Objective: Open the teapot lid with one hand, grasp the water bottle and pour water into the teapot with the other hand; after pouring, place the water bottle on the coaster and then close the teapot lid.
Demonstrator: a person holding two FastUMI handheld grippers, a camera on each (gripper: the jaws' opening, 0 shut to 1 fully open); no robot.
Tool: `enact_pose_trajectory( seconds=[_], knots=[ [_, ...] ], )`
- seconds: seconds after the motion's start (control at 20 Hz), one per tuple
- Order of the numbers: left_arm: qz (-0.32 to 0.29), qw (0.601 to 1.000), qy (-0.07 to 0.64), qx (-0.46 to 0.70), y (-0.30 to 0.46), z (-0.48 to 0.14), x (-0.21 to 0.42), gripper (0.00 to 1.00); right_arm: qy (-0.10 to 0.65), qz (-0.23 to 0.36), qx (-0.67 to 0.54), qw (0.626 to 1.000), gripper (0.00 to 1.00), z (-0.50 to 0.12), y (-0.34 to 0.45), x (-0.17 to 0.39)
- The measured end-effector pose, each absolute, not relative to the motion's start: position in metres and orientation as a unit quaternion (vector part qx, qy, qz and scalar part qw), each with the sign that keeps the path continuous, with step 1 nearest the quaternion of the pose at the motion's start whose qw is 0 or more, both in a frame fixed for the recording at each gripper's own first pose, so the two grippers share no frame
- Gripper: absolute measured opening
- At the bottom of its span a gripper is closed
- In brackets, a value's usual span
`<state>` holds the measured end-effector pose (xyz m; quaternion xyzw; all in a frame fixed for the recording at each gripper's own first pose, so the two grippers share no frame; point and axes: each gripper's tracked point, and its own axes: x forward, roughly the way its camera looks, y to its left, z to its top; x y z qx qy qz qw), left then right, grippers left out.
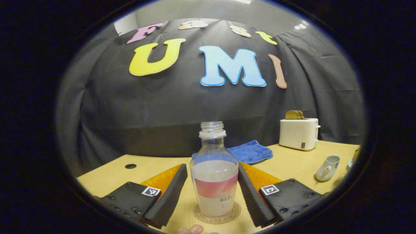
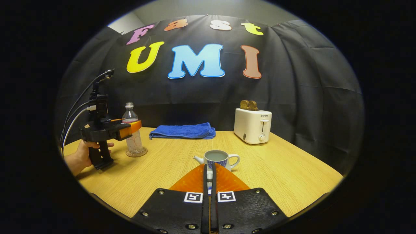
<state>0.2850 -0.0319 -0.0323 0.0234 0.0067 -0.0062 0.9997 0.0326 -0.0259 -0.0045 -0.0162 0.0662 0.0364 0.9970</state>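
Observation:
A clear water bottle (image 1: 214,182), uncapped and about half full, stands upright on the round coaster (image 1: 217,218). My left gripper (image 1: 213,166) is open, one finger on each side of the bottle, close to it. In the right gripper view the same bottle (image 2: 131,130) and coaster (image 2: 136,153) are at the left, with the left gripper (image 2: 135,125) around the bottle and a hand (image 2: 81,157) holding it. The white teapot (image 2: 217,159) sits lidless with water inside, just beyond my right gripper (image 2: 209,167). That gripper is shut on the small teapot lid (image 2: 209,177).
A white toaster (image 2: 253,125) with bread stands at the back right of the wooden table (image 2: 162,172). A folded blue towel (image 2: 183,131) lies by the back wall. The teapot (image 1: 327,168) shows at the right of the left gripper view. There is a cable hole (image 1: 130,166).

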Motion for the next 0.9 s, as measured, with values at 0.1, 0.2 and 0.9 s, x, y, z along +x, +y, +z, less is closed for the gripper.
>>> enact_pose_trajectory(
  seconds=[0.1, 0.2, 0.9],
  knots=[
    [-0.004, 1.000, 0.014, 0.025, -0.033, -0.034, 0.281, 1.00, 0.064, 0.036, -0.016, 0.997, 0.02, -0.003, -0.025, 0.031],
    [-0.002, 1.000, 0.015, 0.024, -0.033, -0.033, 0.276, 1.00, 0.062, 0.036, -0.016, 0.997, 0.02, -0.002, -0.026, 0.028],
    [0.036, 0.999, 0.003, 0.006, -0.027, -0.028, 0.186, 1.00, 0.039, 0.012, 0.004, 0.999, 0.02, 0.013, -0.040, 0.048]
  ],
)
